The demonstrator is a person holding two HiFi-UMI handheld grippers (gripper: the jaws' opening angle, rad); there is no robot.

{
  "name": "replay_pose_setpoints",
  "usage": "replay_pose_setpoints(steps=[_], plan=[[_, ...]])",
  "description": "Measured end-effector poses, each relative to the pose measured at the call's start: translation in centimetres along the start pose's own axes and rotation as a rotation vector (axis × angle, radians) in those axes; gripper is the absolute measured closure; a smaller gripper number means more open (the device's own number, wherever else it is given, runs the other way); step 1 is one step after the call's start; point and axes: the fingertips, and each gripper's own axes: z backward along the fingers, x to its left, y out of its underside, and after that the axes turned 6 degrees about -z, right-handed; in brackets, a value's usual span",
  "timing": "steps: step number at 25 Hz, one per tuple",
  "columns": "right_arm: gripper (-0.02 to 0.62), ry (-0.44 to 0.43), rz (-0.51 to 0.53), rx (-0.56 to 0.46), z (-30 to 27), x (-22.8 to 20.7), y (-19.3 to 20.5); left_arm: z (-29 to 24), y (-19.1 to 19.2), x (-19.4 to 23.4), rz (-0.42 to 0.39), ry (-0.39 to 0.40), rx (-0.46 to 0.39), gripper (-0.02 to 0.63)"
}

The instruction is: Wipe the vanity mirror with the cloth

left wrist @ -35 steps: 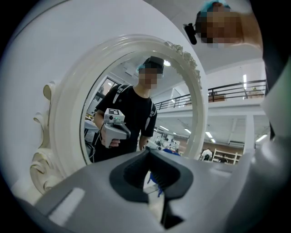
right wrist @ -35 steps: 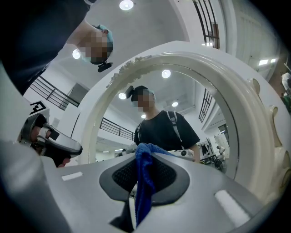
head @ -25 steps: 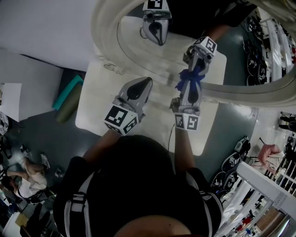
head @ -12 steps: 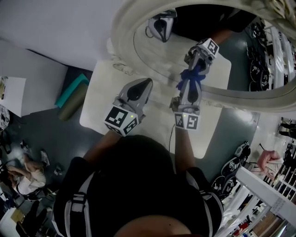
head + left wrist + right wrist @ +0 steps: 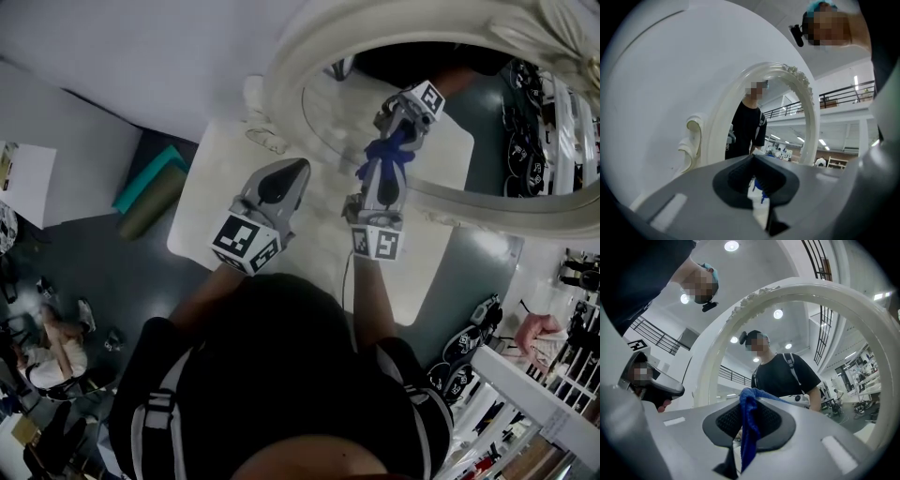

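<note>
cloth (image 5: 749, 439), blue, is clamped between the closed jaws of the right gripper (image 5: 385, 167), with a fold bunched above the tips and a tail hanging below them. the bunch looks pressed to the glass of the mirror (image 5: 370, 103) just ahead of the tips, low by the bottom rim. from its limp drape i judge it soft and light, likely to drag on glass rather than skate, and a hold nearer its middle would give a wider wiping face than this narrow wad. the glass is fragile and the mirror only stands on the table (image 5: 211, 202), so pressure should be mild or it may tip back. left gripper (image 5: 284, 178) has its jaws together on nothing, over the table, beside the right one and short of the frame. open glass lies above and to both sides of the right tips. the raised carved frame curves close below and left of them, an edge where the cloth may snag.
</note>
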Motion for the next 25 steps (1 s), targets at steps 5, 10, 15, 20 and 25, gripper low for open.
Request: replay_pose_setpoints(steps=[5,10,15,20,25], plan=[[0.554,0.000,0.000,0.001,-2.4,2.9,2.9,1.3,0.4,4.2,0.014,0.002,-0.010,0.597],[0.554,-0.050,0.018,0.036,-3.7,5.6,4.4,2.1,0.3,5.5,0.021,0.007,-0.019,0.597],[0.554,-0.147,0.063,0.092,-5.5,9.0,6.1,2.4,0.0,6.0,0.024,0.004,-0.032,0.597],[0.554,-0.163,0.056,0.110,-5.8,9.3,6.4,2.2,0.0,5.3,0.027,-0.011,-0.039,0.597],[0.554,-0.171,0.043,0.132,-6.0,9.8,6.6,2.6,-0.1,5.0,0.031,-0.024,-0.043,0.597]])
